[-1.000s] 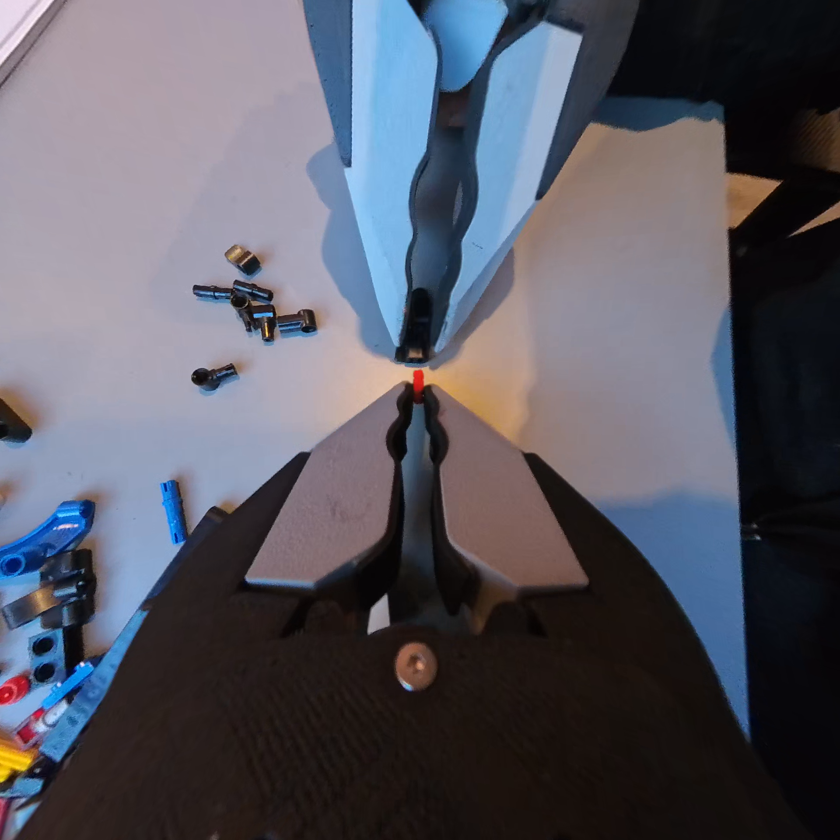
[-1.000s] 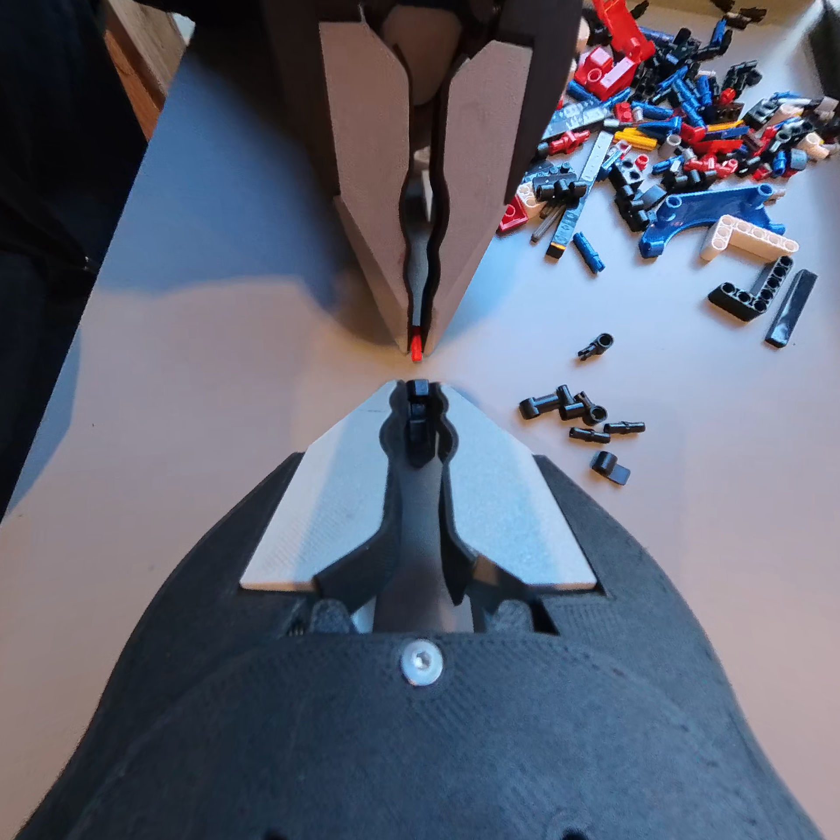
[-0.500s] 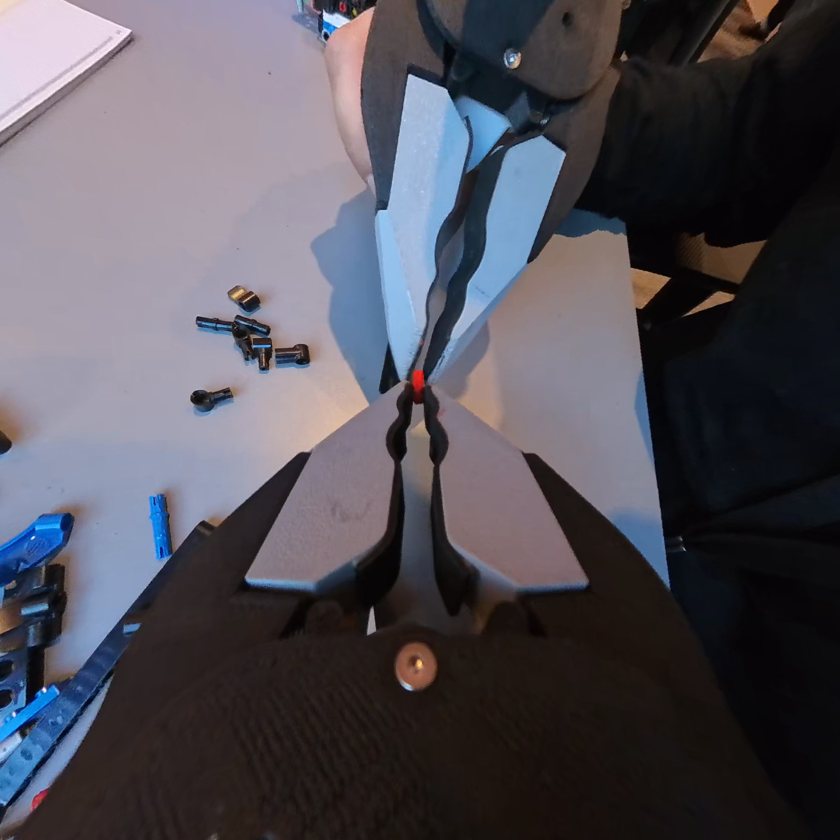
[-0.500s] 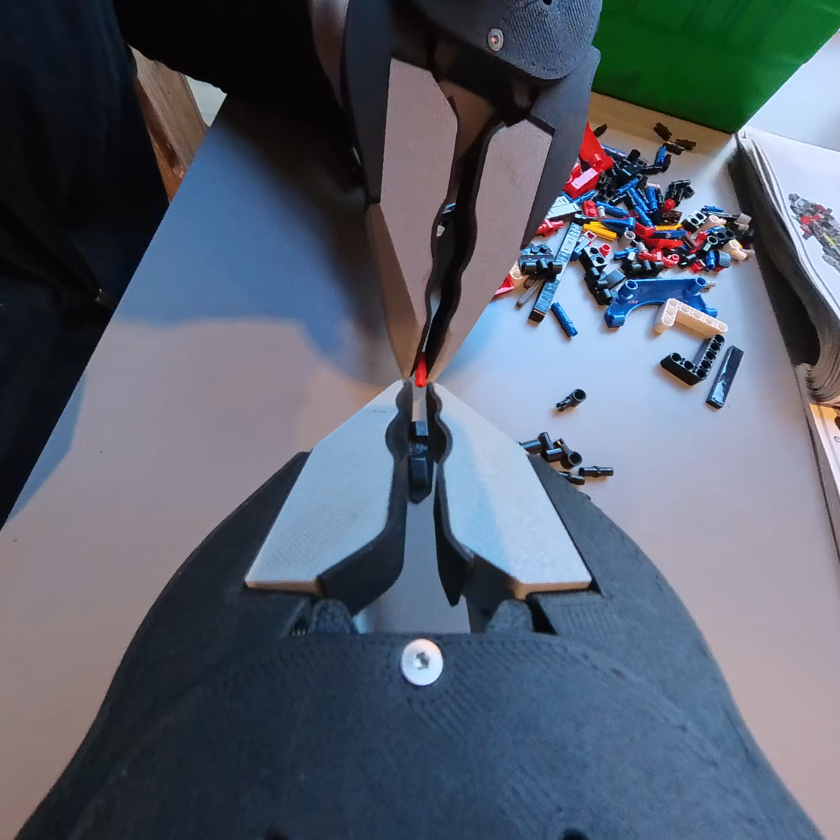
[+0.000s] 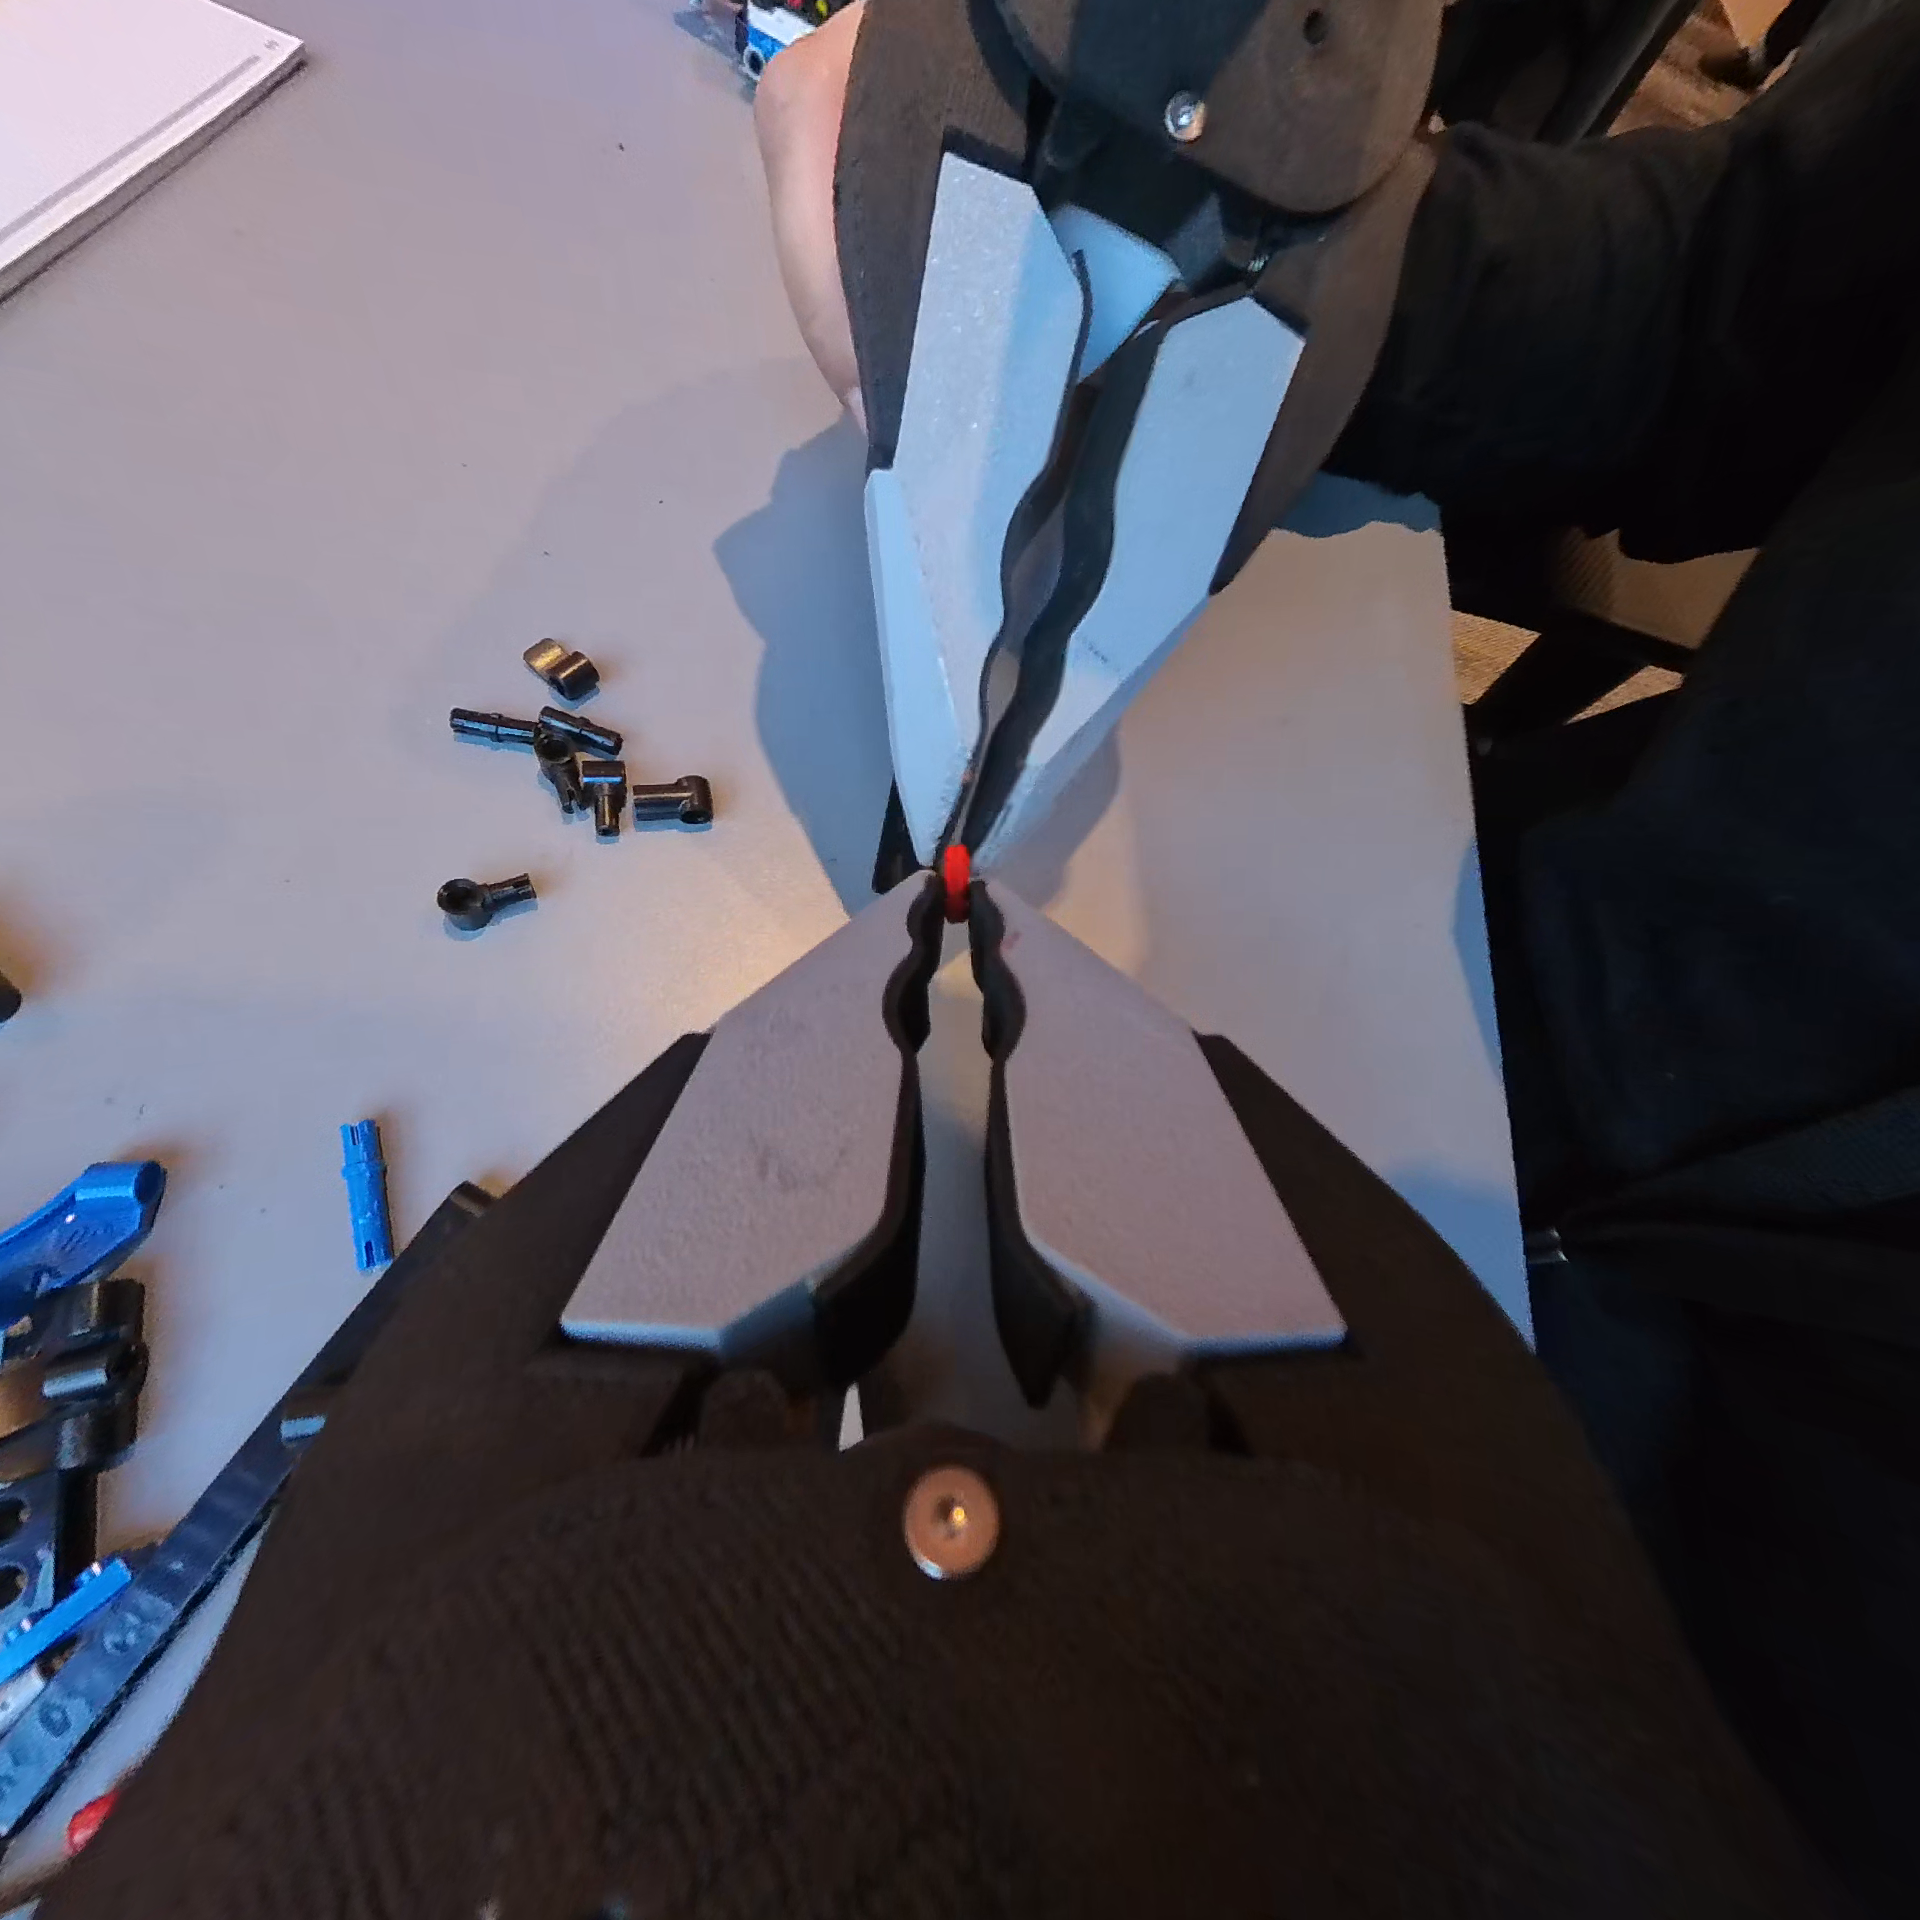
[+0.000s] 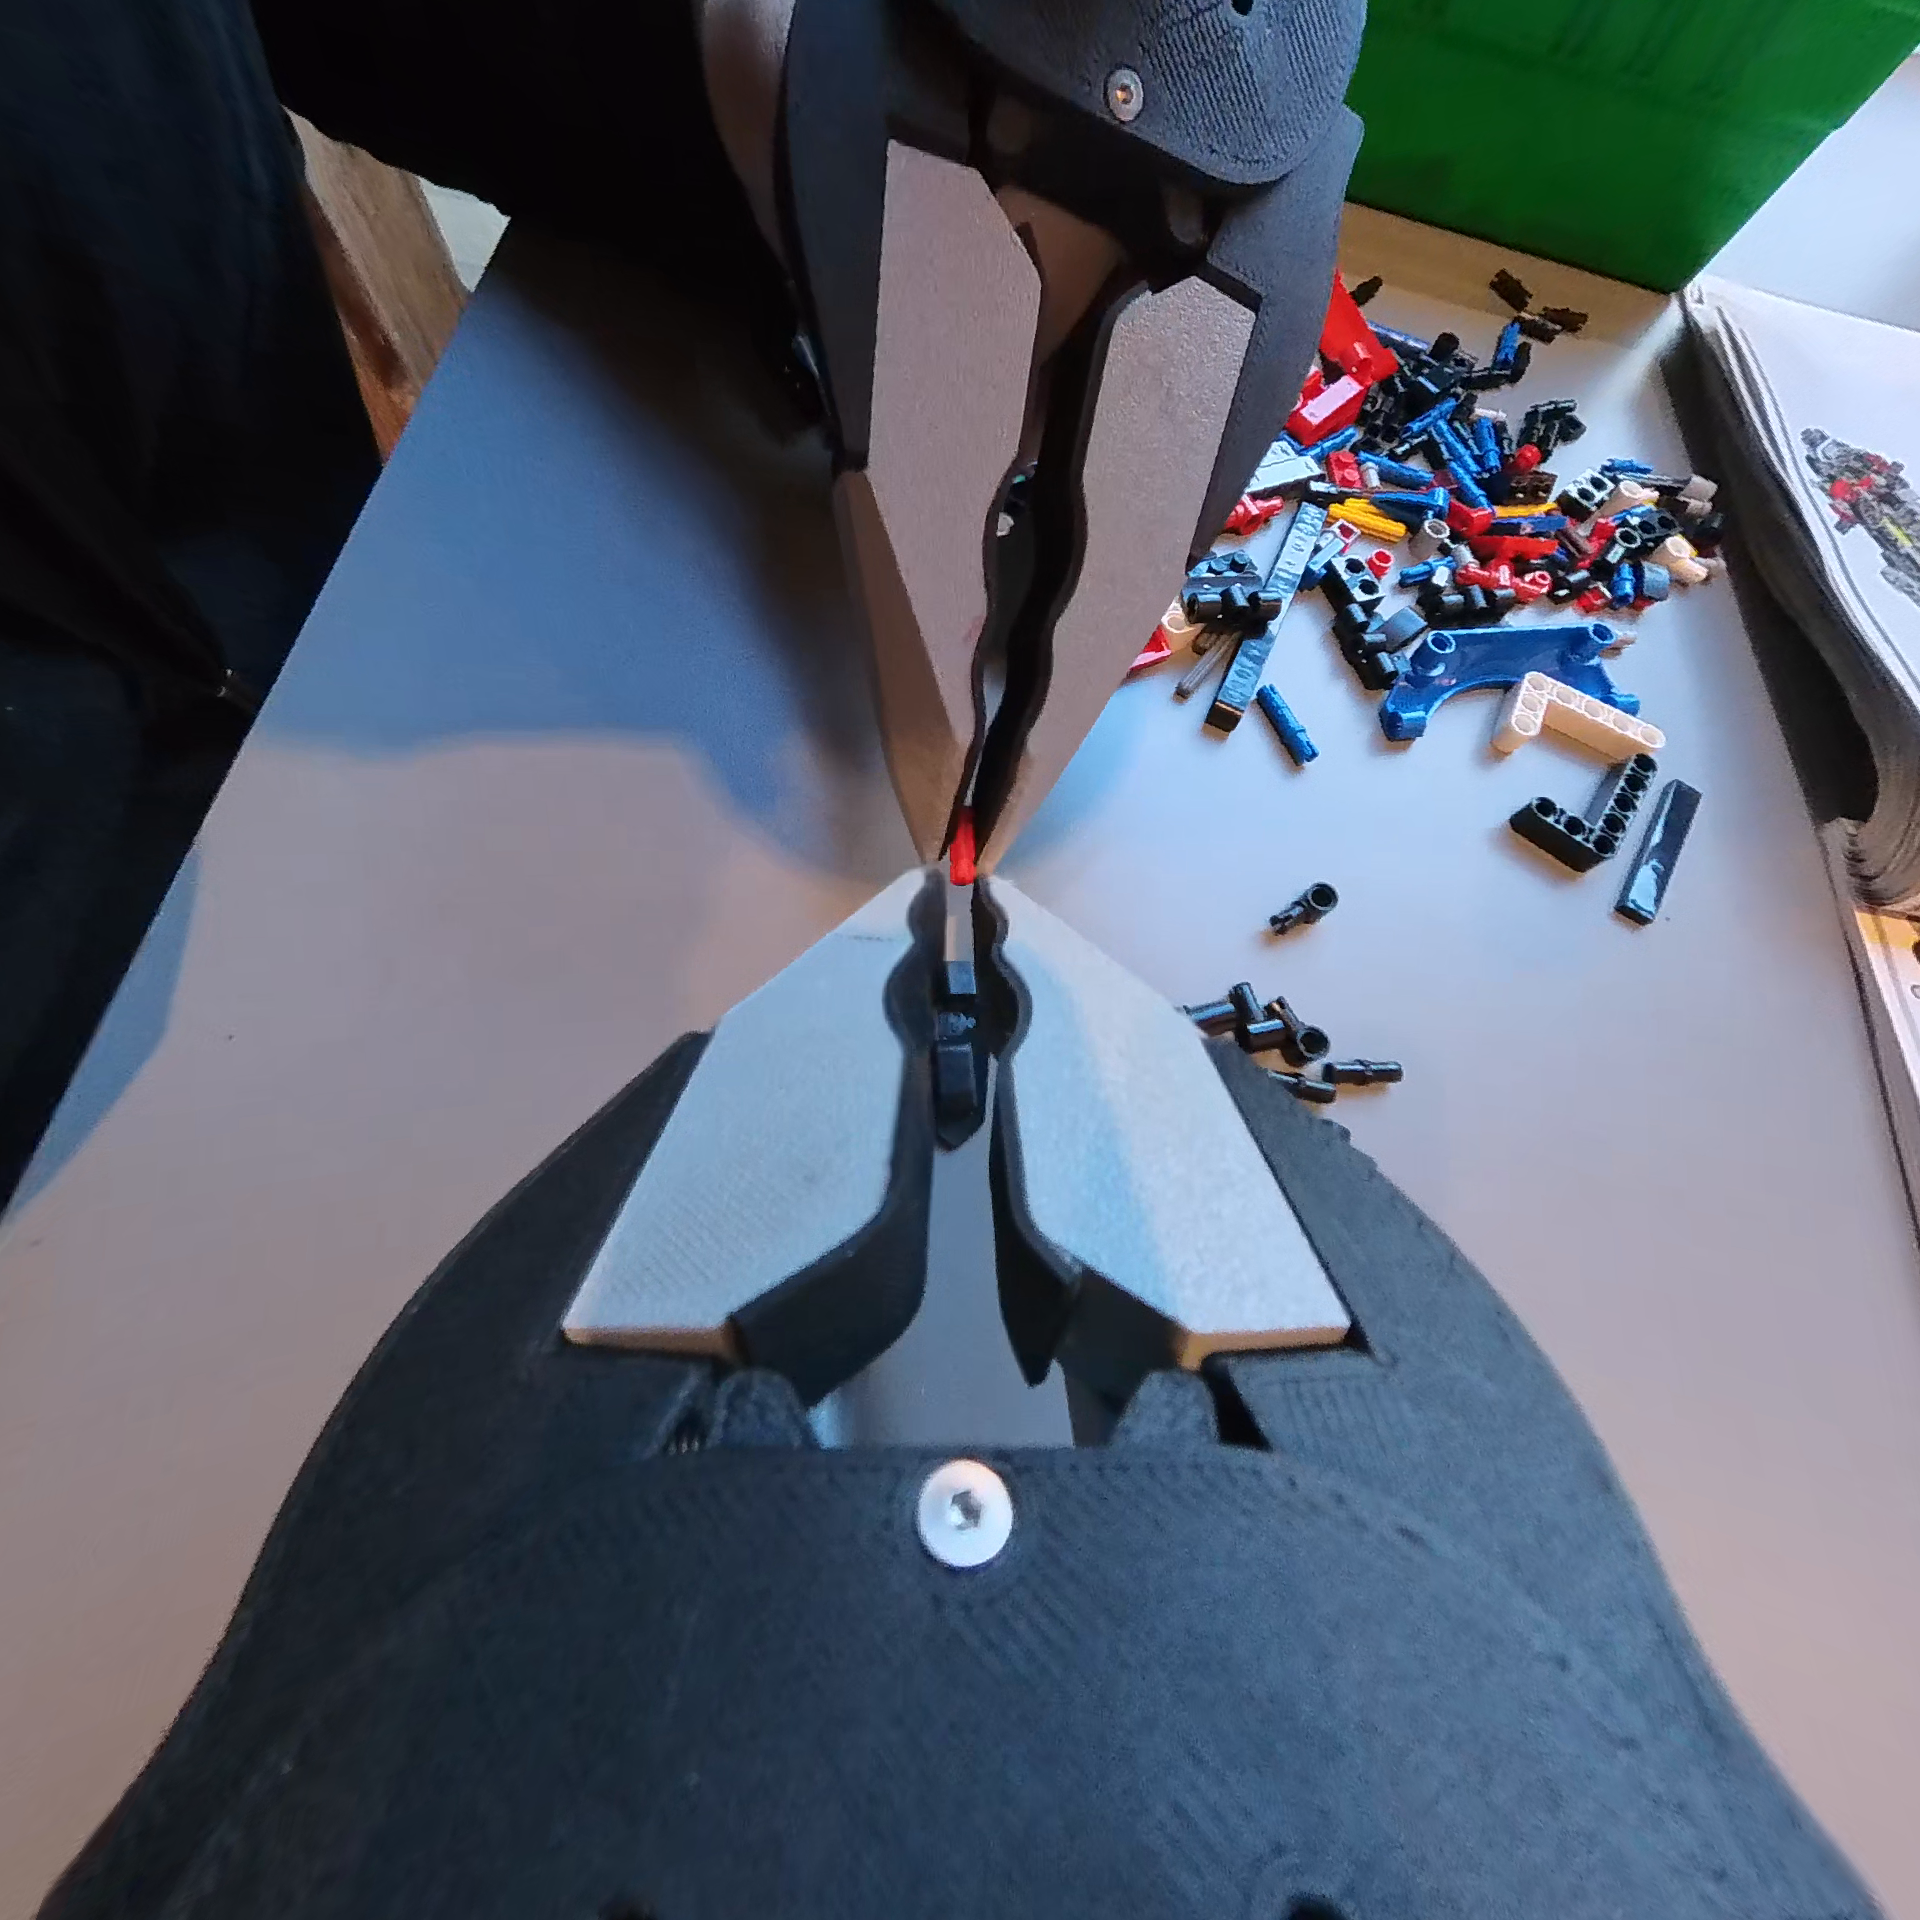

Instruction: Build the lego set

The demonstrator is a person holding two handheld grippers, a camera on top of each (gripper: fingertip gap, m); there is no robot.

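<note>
My left gripper [image 5: 951, 902] is clamped on a little red pin [image 5: 954, 871], and my right gripper [image 6: 961, 885] is pinching a black connector [image 6: 957, 1029] further back between its jaws. They're tip to tip above the table [image 5: 312, 468], near its edge on the person's side, with the pin touching the right tips. A cluster of loose black pieces [image 5: 582, 753] lies beside them, and the big parts pile [image 6: 1475, 520] sits toward the far edge by the green bin [image 6: 1621, 114].
</note>
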